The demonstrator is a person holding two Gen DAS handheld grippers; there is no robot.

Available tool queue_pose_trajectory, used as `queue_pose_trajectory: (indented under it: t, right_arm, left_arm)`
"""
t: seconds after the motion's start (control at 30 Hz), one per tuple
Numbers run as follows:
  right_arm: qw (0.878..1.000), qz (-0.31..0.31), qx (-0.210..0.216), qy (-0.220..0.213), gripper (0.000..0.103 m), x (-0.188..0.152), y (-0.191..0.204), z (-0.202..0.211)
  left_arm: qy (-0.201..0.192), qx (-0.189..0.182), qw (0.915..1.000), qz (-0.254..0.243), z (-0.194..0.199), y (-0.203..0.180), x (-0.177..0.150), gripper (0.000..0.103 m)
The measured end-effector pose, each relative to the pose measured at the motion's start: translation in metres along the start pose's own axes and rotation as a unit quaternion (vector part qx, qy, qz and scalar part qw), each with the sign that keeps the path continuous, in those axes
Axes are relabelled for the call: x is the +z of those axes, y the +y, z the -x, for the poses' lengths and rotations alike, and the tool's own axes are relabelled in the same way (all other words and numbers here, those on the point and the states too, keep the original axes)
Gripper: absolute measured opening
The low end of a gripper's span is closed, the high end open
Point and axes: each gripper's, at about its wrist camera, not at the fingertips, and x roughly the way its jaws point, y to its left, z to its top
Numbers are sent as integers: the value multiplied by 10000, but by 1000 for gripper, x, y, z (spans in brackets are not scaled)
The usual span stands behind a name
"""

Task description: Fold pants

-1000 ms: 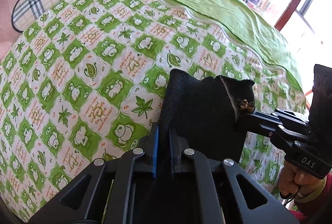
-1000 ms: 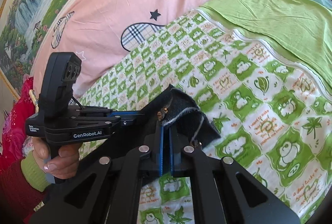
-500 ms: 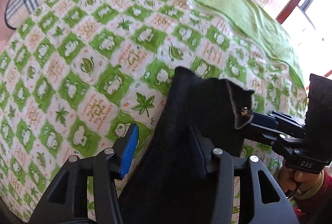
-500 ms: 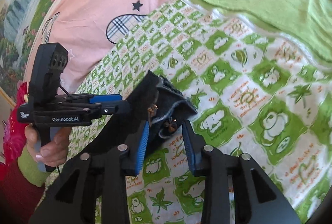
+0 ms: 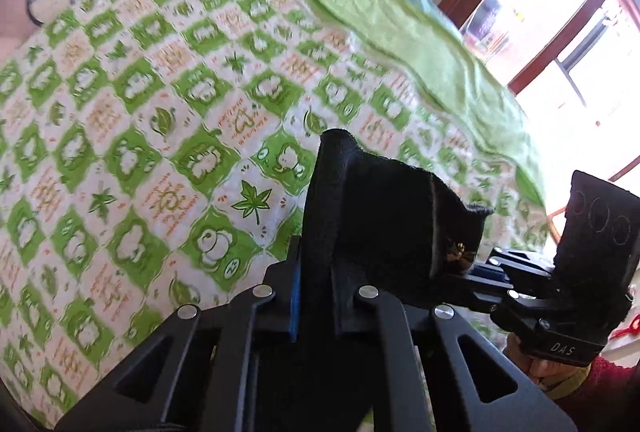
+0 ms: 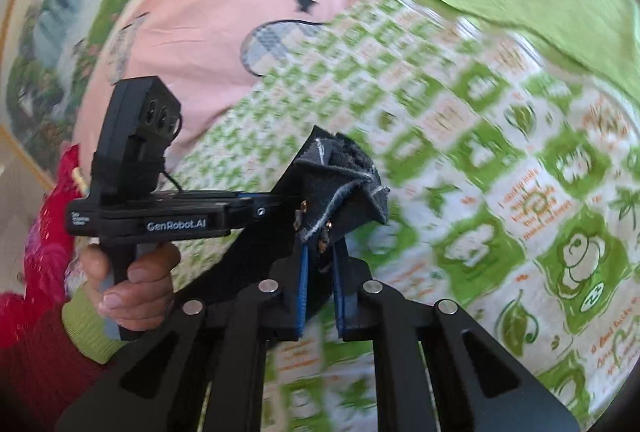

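Bedding is serving as the work surface: a green-and-white checked quilt [image 5: 168,135] is spreading beneath the black pants [image 5: 384,224], which are hanging bunched above it. Both jaw pairs have just been closing after a brief re-grip, with cloth between them: the left gripper [image 5: 316,292] is clenching one edge of the fabric, and the right gripper [image 6: 320,272], just beside it, is clamping the end that carries small metal fittings. By my judgement the garment is being gathered and lifted ahead of a fold; the next move is calling for drawing the two held edges apart and laying the cloth flat on the quilt. Most of the pants are being hidden behind the gripper bodies, so legs and waistband cannot be told apart, and motion blur is smearing the quilt pattern.
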Motion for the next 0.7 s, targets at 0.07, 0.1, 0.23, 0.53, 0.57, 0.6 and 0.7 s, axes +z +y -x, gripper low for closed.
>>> queue_pose_trajectory:
  t: [0.07,0.1,0.23,0.53,0.57,0.6,0.7]
  right_arm:
    - [9994,203,283,6,12,2,17,7]
    - [9984,320,464,32,12,3,27,10]
    - [9895,849,1148,210,12,-4,75,12]
    - [9707,1365,1790,837,12,-43,132,-23]
    - [9694,1392,1806,910,12,-47,135,-28]
    - [9681,1409,1821,991,12,-51,138,-33]
    - [9643,1483,1819,1225,12,-61,145,-50]
  left_arm:
    - [-267,23,9996,20,30,-1,-10,10]
    - [-385,29,9992,50,44,-1,-17,10]
    - [-811,104,9964,235,95,-1,-53,9]
    - [-1226,459,9881,806,140,16,-135,9]
    - [-1238,459,9872,896,141,22,-143,9]
    - [-1248,460,9863,976,140,27,-149,9]
    - [-1271,407,9825,1301,136,45,-170,9]
